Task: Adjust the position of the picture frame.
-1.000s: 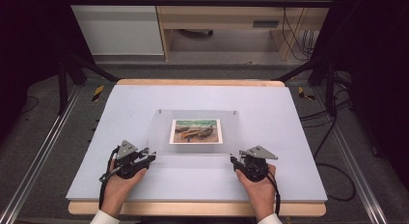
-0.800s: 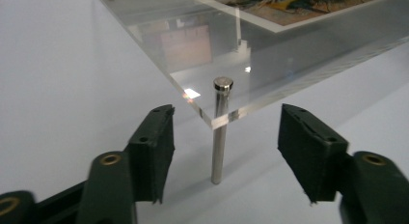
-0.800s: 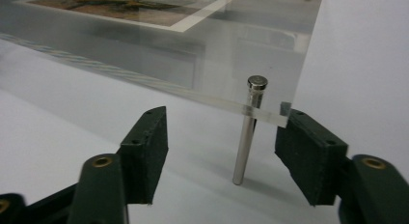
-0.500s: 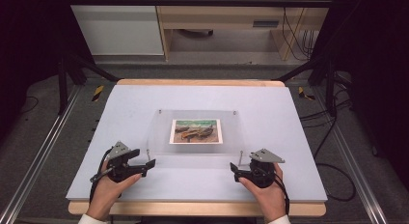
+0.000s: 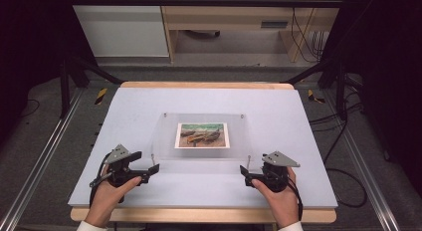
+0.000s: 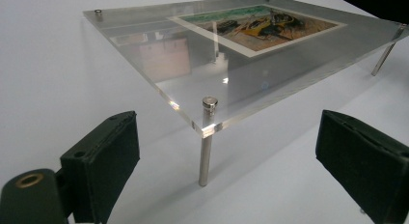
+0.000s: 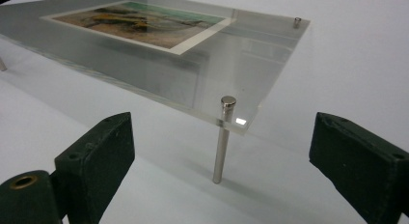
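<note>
The clear acrylic picture frame on thin metal legs [image 5: 201,137] stands mid-table, long axis running left-right. The left gripper [image 5: 152,170] and right gripper [image 5: 244,171], jaws spread wide and empty, each face a near corner leg; both seem about equally near.

Picture [image 5: 202,135] under panel [image 5: 169,141], mid-table [image 5: 298,121]

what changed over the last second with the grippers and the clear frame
Both hands drew back toward the person's edge of the table, the left gripper also drifting outward to the left, the right gripper slightly outward. Both stayed open, each aimed at a near corner post of the acrylic frame; nothing was taken hold of. The frame and its picture did not move.
</note>
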`<state>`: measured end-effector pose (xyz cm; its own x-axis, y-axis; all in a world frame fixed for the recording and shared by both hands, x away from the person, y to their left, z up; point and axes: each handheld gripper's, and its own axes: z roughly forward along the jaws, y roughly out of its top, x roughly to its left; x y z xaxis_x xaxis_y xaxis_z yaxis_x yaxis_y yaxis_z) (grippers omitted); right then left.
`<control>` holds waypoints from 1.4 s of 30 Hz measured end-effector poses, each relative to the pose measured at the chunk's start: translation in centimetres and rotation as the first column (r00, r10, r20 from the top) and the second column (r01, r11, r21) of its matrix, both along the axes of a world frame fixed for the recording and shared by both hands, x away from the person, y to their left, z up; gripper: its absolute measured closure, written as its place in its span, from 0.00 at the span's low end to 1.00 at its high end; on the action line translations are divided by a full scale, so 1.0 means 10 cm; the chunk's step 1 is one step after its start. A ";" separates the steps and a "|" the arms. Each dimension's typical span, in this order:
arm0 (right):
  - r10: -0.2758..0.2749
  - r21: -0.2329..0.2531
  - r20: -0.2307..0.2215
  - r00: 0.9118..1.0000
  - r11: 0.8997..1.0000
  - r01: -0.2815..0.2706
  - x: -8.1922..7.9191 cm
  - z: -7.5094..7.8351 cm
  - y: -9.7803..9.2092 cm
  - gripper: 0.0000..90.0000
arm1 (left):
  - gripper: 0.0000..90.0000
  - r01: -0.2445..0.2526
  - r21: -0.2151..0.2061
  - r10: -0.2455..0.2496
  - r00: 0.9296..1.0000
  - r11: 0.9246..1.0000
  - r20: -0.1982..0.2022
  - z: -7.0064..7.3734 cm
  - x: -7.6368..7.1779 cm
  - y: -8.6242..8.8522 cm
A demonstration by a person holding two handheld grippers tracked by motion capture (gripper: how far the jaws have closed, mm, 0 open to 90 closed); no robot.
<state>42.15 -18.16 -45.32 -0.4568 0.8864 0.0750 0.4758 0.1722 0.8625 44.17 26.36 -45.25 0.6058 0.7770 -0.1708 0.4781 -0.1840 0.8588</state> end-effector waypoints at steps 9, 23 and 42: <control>-0.027 0.006 0.015 1.000 1.000 0.027 0.00 0.04 -0.04 0.11 | 0.10 -0.028 -0.018 0.028 0.999 0.999 0.021 0.07 -0.01 0.03; -0.047 -0.015 0.074 0.996 0.999 0.048 0.01 0.22 -0.02 0.15 | 0.12 -0.025 0.016 0.024 0.999 1.000 0.037 0.26 0.01 -0.01; -0.015 -0.010 -0.017 1.000 1.000 0.015 0.51 0.42 0.01 0.12 | 0.12 -0.011 0.095 0.016 0.999 0.995 -0.050 0.38 0.49 -0.26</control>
